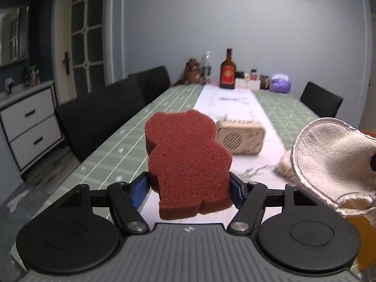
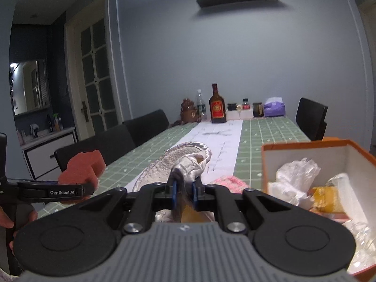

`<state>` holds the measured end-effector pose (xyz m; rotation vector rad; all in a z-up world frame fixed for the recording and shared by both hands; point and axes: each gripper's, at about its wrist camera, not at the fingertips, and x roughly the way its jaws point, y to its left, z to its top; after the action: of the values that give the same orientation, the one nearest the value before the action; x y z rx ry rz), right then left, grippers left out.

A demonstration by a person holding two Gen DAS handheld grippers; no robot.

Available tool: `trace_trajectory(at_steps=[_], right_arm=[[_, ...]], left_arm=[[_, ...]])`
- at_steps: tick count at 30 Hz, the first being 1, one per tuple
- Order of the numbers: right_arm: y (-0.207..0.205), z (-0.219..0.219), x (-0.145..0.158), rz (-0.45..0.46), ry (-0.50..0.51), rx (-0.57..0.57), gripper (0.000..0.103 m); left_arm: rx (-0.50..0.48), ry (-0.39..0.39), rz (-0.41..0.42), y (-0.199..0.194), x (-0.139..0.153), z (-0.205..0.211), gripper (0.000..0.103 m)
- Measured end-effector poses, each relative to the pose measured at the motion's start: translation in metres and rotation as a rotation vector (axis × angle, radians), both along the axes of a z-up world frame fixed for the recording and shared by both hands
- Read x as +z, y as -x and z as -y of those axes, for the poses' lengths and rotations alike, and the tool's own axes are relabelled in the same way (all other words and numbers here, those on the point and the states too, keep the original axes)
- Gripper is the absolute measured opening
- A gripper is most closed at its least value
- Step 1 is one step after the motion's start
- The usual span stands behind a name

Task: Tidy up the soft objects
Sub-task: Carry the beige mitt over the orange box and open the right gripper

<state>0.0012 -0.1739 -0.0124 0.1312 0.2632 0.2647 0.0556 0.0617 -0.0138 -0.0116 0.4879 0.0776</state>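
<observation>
My left gripper (image 1: pixel 189 189) is shut on a red bear-shaped sponge (image 1: pixel 185 162) and holds it above the table; the sponge also shows at the left of the right wrist view (image 2: pixel 81 168). My right gripper (image 2: pixel 184 193) is shut on a silvery-edged cream cloth mitt (image 2: pixel 185 162), lifted above the table; the mitt also shows at the right of the left wrist view (image 1: pixel 333 159). An orange box (image 2: pixel 305 144) with white lining stands at the right and holds plastic bags and soft items. A pink knitted item (image 2: pixel 229 182) lies on the table left of the box.
A long table (image 1: pixel 141 127) has a green checked cloth and a white runner. A beige speaker-like box (image 1: pixel 242 136) lies on the runner. A brown bottle (image 2: pixel 217 108), jars, a plush toy and a purple tissue pack stand at the far end. Black chairs (image 1: pixel 98 117) line both sides.
</observation>
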Motion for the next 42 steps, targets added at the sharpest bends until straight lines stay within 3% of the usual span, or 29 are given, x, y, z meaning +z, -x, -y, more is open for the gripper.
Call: trace_trajectory(at_steps=[7,12,15,21,26,28,30,33,34,39,42], right_arm=[[0.011,0.049,0.029,0.049,-0.005,-0.115,0.011],[0.0,0.098,0.048,0.033,0.103,-0.27,0.011],[-0.018,0.128,0.049,-0.032,0.171,-0.348,0.011],[-0.067,0.172,0.025,-0.215,0.203,-0.356,0.011],[-0.101,0.181,0.0,-0.355,0.242,-0.348,0.011],[-0.107,0.183,0.0,-0.364,0.228,-0.371,0.012],[-0.119,0.18,-0.004,-0.419,0.292,-0.382,0.016],[-0.127,0.18,-0.008,-0.466,0.303,-0.35,0.029],[-0.127,0.181,-0.008,-0.464,0.311,-0.353,0.037],[-0.108,0.181,0.004,-0.409,0.294,-0.349,0.05],[-0.095,0.178,0.016,-0.356,0.293,-0.358,0.066]], left_arm=[[-0.107,0.034,0.082,-0.005,0.019,0.046,0.079],[-0.225,0.07,0.095,-0.012,0.024,0.089,0.079],[-0.288,0.073,0.101,-0.016,0.026,0.114,0.079],[-0.372,0.079,0.092,-0.023,0.024,0.151,0.079],[-0.397,0.062,0.076,-0.027,0.018,0.166,0.079],[-0.394,0.046,0.073,-0.028,0.014,0.169,0.079],[-0.4,0.045,0.06,-0.028,0.011,0.172,0.079],[-0.4,0.039,0.056,-0.026,0.009,0.175,0.079],[-0.397,0.03,0.06,-0.025,0.009,0.176,0.079],[-0.405,0.007,0.073,-0.02,0.009,0.178,0.079],[-0.435,0.027,0.066,-0.018,0.012,0.177,0.079]])
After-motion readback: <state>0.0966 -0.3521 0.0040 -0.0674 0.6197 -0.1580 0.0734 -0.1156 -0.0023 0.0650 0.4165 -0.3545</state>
